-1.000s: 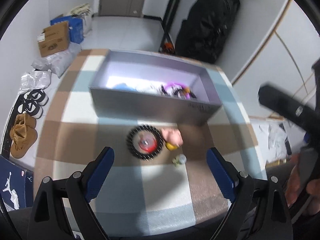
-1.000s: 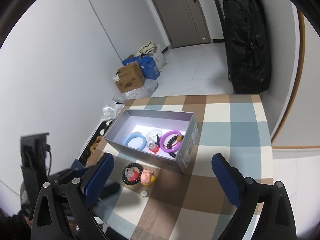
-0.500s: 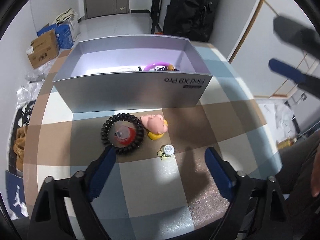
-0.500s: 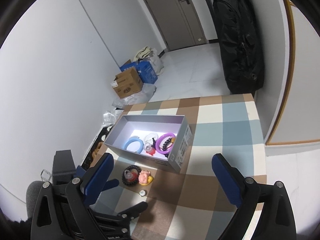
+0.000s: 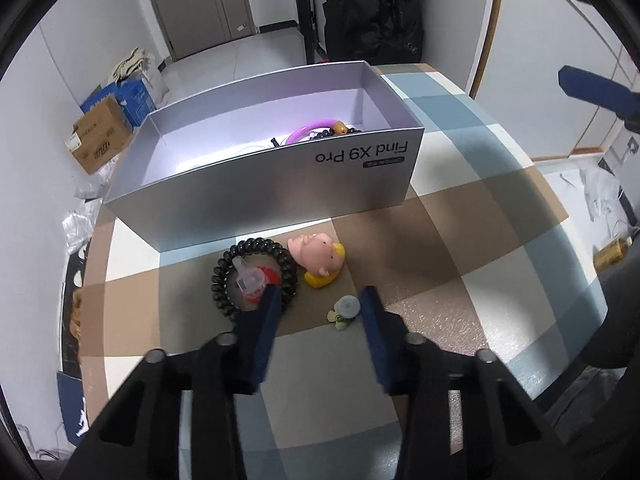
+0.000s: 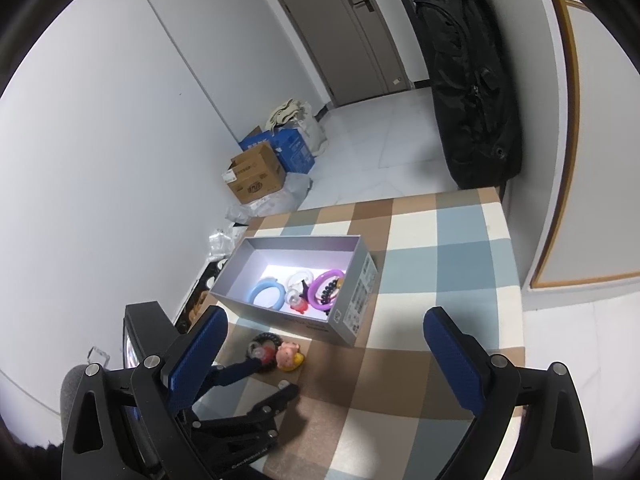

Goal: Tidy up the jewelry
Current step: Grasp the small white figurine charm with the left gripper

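On my left wrist view, the left tool (image 5: 318,300) sits low in the centre of the frame, its two blue fingers (image 5: 267,322) partly drawn in but apart, with nothing pinched between them. The small white-and-green charm (image 5: 345,312) lies on the checked desk (image 5: 460,264) in the gap, just beside the right-hand finger; I cannot tell whether it touches. The left-hand fingertip overlaps the lower edge of the black coil hair tie (image 5: 255,274), which rings a clear-and-red trinket (image 5: 256,280). Just right of the coil lies the pink pig-face clip (image 5: 318,258) on its yellow base, a little above the charm.

Above these, across the middle of the frame, stands the open silver box (image 5: 280,192) printed "Find X9 Pro", upside down to me. Over its near wall I see a purple ring (image 5: 310,132) and dark beads (image 5: 340,131) at the right end.

On my right wrist view, the right tool (image 6: 324,354) is spread wide and holds nothing, hanging above the desk at the bottom of the frame. From here the box (image 6: 352,312) sits in the centre, holding a blue ring (image 6: 267,292), a white ring (image 6: 299,279) and the purple one (image 6: 326,286) with beads. The left tool (image 6: 262,380) shows at lower left, by the coil (image 6: 265,350) and pig clip (image 6: 289,356).
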A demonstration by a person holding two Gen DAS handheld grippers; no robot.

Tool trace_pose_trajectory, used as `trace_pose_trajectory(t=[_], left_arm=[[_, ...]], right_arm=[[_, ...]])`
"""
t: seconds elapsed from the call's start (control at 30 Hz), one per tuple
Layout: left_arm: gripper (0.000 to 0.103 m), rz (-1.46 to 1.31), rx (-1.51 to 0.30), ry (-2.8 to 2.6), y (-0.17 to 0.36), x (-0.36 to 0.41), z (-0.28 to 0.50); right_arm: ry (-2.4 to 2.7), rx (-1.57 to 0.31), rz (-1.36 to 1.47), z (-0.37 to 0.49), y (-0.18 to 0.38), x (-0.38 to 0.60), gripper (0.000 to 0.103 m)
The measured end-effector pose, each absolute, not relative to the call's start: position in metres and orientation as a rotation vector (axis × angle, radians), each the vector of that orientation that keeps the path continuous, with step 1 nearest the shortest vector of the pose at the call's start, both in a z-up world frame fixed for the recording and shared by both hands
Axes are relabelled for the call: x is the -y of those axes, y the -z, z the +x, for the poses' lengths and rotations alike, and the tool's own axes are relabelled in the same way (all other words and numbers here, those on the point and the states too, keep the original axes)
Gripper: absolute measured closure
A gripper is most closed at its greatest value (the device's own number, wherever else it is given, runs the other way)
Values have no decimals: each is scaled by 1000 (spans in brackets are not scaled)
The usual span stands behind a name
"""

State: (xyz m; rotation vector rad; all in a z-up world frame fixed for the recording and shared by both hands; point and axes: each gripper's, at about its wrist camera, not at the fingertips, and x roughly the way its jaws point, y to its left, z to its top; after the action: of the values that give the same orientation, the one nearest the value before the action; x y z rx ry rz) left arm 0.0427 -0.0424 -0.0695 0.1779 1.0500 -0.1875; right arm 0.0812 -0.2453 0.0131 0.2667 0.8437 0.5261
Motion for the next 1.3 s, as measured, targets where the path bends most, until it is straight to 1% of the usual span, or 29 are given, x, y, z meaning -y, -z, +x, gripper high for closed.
trace_pose_trajectory(t=[0.03, 0.07, 0.33, 0.6, 0.87, 1.1, 1.17, 1.23, 1.3], left_arm=[[89, 165, -1054, 202, 69, 41, 42], [95, 145, -1075, 222, 71, 40, 45], [96, 64, -1081, 252, 67, 33, 51], [96, -123, -1081, 296, 55, 11, 54], [96, -274, -936, 272, 15, -22, 51], [96, -424, -873, 189, 4, -56, 57], [96, -459, -864, 185, 5, -66, 61], [97, -470, -860, 175, 5, -72, 63], [96, -488, -855, 176, 5, -76, 65]], right_arm=[[-526, -844, 270, 81, -13, 246, 4], [-527, -844, 271, 81, -13, 246, 4], [-529, -846, 264, 80, -13, 244, 4], [-519, -861, 270, 83, -8, 244, 4], [-528, -908, 245, 85, 5, 230, 4], [-608, -968, 181, 81, 21, 203, 4], [-639, -980, 154, 79, 26, 193, 7], [-662, -1002, 133, 78, 32, 183, 15], [-676, -1024, 114, 79, 39, 174, 20]])
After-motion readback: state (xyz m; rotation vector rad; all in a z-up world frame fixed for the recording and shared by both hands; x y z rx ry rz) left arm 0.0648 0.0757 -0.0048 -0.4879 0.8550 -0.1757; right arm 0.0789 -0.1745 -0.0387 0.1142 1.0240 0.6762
